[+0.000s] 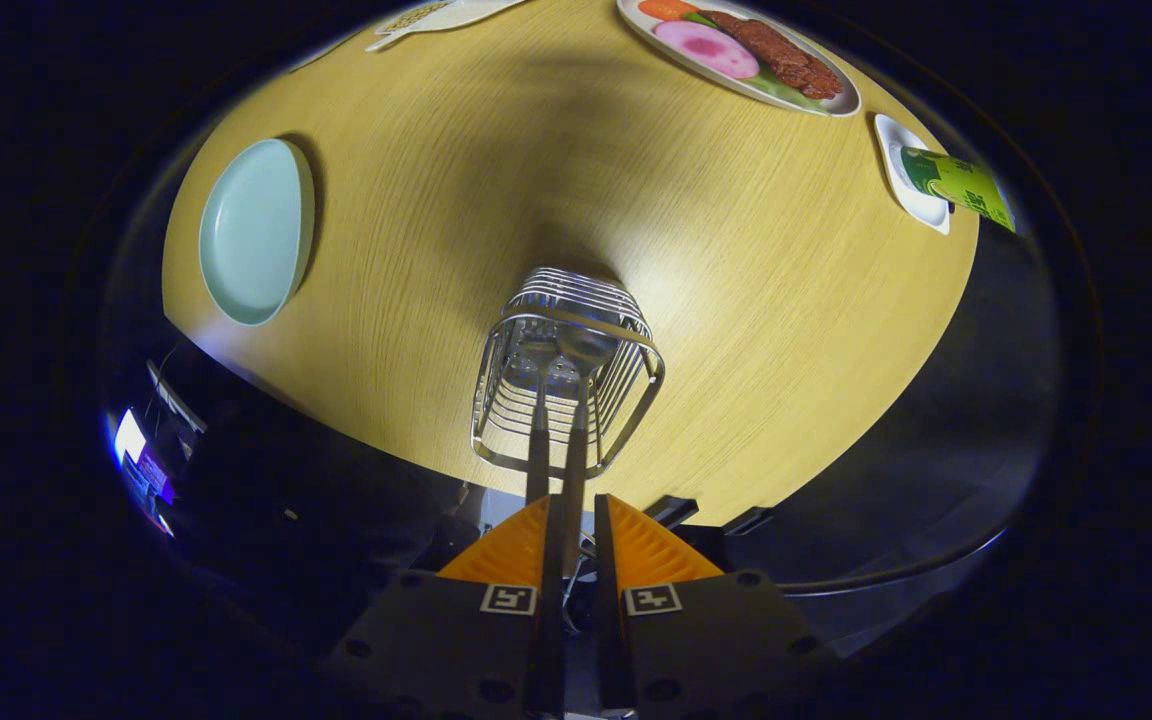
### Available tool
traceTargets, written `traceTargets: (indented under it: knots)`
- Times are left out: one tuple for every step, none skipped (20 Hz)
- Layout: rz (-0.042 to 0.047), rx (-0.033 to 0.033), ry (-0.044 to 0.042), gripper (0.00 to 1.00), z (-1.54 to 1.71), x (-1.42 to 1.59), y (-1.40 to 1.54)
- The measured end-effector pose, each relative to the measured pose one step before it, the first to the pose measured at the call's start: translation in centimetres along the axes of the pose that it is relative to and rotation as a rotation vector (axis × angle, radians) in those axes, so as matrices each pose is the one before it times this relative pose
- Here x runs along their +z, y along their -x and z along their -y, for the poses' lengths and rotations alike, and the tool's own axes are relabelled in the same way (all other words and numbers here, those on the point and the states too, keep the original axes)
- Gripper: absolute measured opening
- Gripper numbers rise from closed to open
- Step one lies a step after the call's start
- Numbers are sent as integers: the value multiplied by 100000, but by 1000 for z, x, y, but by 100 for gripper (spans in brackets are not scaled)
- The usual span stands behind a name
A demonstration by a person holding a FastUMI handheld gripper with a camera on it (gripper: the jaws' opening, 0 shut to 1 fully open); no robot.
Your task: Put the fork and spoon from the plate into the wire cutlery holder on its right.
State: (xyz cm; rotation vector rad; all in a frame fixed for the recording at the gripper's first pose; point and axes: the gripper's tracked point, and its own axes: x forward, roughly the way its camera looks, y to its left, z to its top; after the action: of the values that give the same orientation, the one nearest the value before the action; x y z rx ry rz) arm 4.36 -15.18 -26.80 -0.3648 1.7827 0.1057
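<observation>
The gripper (576, 520), at the bottom centre, has its fingers drawn to a narrow gap around a spoon (576, 430) handle; whether both press on it is unclear. One fork (537, 400) and that one spoon stand head-down inside the single wire cutlery holder (566, 375), centre frame, just ahead of the fingertips. On the round wooden table (736, 300), an empty pale plate (254, 232) sits at left, one food platter (736, 50) at upper right, and one small white dish (911, 180) beyond it.
</observation>
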Motion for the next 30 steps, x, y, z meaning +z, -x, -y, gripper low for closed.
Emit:
traceTargets:
  knots:
    - [1847, 33, -72, 21, 28, -145, 230]
    - [1958, 101, 57, 35, 56, 38, 148]
    - [2245, 502, 57, 45, 0, -64, 17]
    - [2594, 521, 8, 58, -40, 7, 129]
    - [2860, 697, -233, 72, -54, -128, 85]
    - [3415, 315, 164, 86, -62, 100, 200]
    - [3882, 8, -4, 89, -29, -3, 417]
    - [4545, -150, -757, 91, -39, 58, 307]
    - [5359, -1027, -1106, 93, 213, 127, 340]
    - [5899, -826, -2056, 99, 175, 228, 572]
    - [6891, -1080, -2468, 99, 359, 381, 323]
    - [6200, -2736, -923, 99, 298, 202, 703]
    - [6603, -3283, 824, 99, 597, 282, 869]
    - [6853, -2383, 447, 99, 432, 272, 877]
    - [7006, -2006, -886, 98, -27, 322, 998]
    - [7212, -571, -781, 99, -368, 375, 816]
    - [6888, -1556, -887, 99, 178, 648, 801]
    - [7537, -2068, -908, 99, 315, 941, 1060]
    - [7652, -2048, -1244, 99, 528, 975, 1041]
    - [7442, -1167, -1660, 99, 425, 1078, 1078]
    - [6831, -1388, -2071, 99, 490, 1251, 1098]
    - [6764, -491, -1751, 99, 506, 1335, 964]
    - [6558, -1705, -1311, 99, 822, 1418, 1079]
    - [6462, -3110, 246, 99, 1053, 1282, 1001]
    - [6626, -2855, 380, 99, 1273, 816, 706]
    - [6869, -2360, 47, 98, 906, 1041, 1023]
    - [6613, -1300, 137, 99, 370, 1247, 943]
    - [6530, -1072, 184, 98, 586, 999, 736]
    - [5211, -128, -298, 98, 440, 459, 664]
    - [4273, 760, -843, 98, 157, 344, 283]
